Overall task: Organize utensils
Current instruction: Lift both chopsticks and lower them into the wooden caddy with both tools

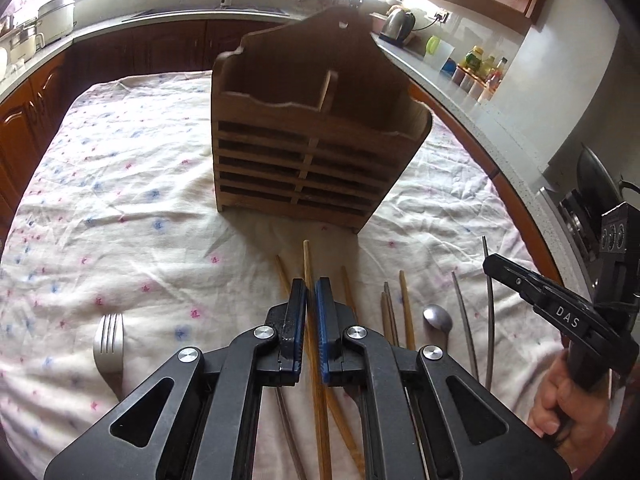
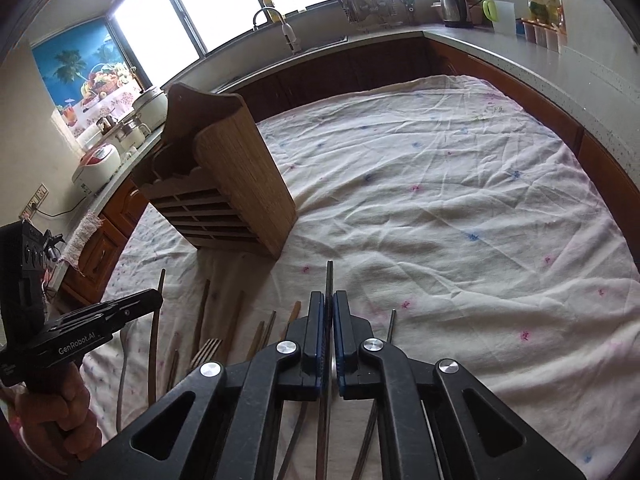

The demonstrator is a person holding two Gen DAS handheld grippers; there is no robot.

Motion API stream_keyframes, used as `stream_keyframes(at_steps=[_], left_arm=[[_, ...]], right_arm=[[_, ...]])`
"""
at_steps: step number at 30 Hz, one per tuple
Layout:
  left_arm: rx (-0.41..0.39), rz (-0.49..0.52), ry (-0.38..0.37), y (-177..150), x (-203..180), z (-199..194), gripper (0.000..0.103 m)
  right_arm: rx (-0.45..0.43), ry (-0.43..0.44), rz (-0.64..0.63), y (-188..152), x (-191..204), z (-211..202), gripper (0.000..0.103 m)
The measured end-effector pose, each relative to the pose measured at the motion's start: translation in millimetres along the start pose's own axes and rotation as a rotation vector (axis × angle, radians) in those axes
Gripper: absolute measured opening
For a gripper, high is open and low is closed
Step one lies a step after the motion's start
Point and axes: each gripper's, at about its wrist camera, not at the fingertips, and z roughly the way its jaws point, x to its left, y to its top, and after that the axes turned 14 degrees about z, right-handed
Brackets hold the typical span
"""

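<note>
In the left wrist view my left gripper (image 1: 311,285) is shut on a wooden chopstick (image 1: 306,256) whose tip sticks out ahead of the pads. A slatted wooden utensil holder (image 1: 316,140) stands upright on the cloth beyond it. Several more wooden chopsticks (image 1: 406,304), a fork (image 1: 109,340), a spoon (image 1: 437,317) and a metal chopstick (image 1: 464,312) lie on the cloth. In the right wrist view my right gripper (image 2: 329,297) is shut on a metal chopstick (image 2: 329,276). The utensil holder (image 2: 224,176) stands to its far left. The left gripper (image 2: 156,299) also shows at the left edge.
A flowered white cloth (image 2: 460,200) covers the table. Kitchen counters (image 2: 520,52) wrap around the table's far side and both flanks, with a kettle (image 2: 452,4) and a sink tap (image 2: 280,24). A person's hand (image 1: 568,404) holds the right gripper's handle.
</note>
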Motion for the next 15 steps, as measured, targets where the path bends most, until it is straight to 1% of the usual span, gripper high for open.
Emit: stream_keyframes(at_steps=[7,11,15], left_arm=[[-0.104,-0.014,-0.028,-1.0,-0.4,-59.7,0.004],[-0.153,-0.016,-0.039,-6.8,-2.1,-88.5,0.004],[-0.190,-0.016,-0.041,-11.5,-5.1,-107.7,0.004]], right_arm=[[-0.063,0.049,-0.011,0.9,15.1,-40.1,0.004],[-0.093,0.074,-0.013,-0.6,20.9,-61.6,0.004],[-0.125,0.088,-0.022,-4.0,28.6,-80.7,0.004]])
